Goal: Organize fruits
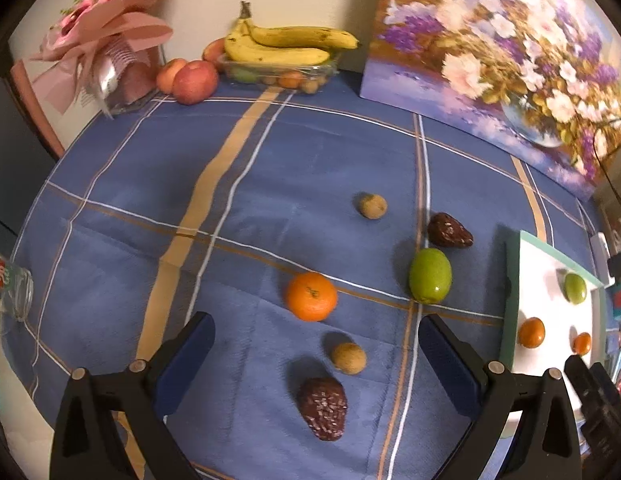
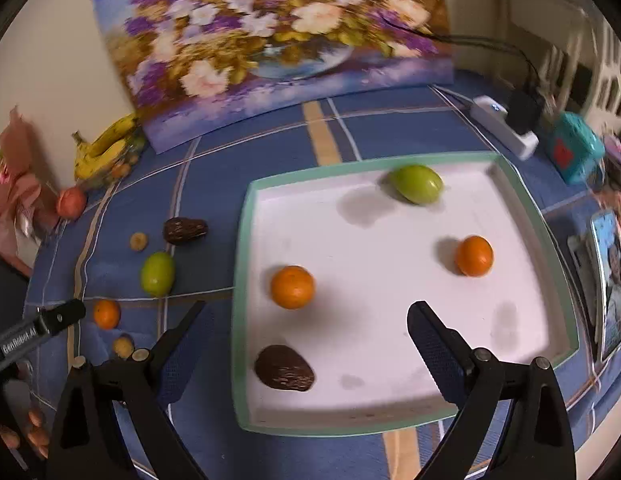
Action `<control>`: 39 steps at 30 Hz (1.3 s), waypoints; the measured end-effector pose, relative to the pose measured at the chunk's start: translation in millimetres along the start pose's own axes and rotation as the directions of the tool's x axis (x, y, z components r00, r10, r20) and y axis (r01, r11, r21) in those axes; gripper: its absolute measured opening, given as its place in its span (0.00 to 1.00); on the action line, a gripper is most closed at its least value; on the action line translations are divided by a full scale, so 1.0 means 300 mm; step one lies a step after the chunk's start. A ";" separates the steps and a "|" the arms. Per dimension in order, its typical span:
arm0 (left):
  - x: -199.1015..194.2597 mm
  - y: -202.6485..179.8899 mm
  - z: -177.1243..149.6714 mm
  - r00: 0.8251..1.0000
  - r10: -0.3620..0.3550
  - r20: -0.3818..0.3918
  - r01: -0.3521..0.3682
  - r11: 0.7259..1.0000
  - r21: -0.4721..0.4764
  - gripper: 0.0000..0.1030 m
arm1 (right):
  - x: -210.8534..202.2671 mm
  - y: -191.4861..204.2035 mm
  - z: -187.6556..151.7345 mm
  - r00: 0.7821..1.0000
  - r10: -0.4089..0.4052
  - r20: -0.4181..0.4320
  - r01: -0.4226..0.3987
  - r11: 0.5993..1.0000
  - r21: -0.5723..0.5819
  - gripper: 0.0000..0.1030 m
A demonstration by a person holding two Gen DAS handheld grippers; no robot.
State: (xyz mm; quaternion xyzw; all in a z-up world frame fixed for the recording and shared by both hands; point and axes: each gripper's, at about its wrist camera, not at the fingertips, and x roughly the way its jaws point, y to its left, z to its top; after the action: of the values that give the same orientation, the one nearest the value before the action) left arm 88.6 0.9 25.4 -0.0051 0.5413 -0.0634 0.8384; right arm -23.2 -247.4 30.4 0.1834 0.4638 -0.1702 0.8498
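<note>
step: mid-sort, four fruits in white green-rimmed tray (image 2: 241, 280) at bench's right edge | left claw (image 1: 316, 356) wide, empty, over dark wrinkled fruit (image 1: 322, 408) | right claw (image 2: 306, 340) wide, empty, above tray | next: likely lower left, close gently

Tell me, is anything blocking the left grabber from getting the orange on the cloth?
Nothing visible does. The left gripper is open, and the orange lies just ahead of its fingers. A small brown fruit and a dark brown fruit lie nearer, between the fingers.
</note>
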 end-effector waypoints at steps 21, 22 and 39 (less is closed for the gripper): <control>0.039 0.230 0.033 0.998 -0.058 0.039 0.064 0.985 -0.159 1.00 | 0.051 0.283 -0.062 0.995 0.073 0.069 -0.053 0.964 -0.262 0.94; 0.042 0.234 0.035 0.997 -0.059 0.041 0.065 0.985 -0.161 1.00 | 0.055 0.287 -0.062 0.995 0.078 0.066 -0.059 0.965 -0.256 0.94; 0.092 0.239 0.058 0.994 -0.072 0.082 0.083 0.986 -0.144 1.00 | 0.087 0.363 0.085 0.988 0.081 -0.132 -0.096 0.990 -0.107 0.94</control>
State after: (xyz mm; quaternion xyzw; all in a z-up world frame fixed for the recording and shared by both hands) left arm 123.1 68.0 2.0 -0.0904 0.5113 -0.0556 0.8528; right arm 58.6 -167.1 37.8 0.1660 0.5172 -0.0939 0.8343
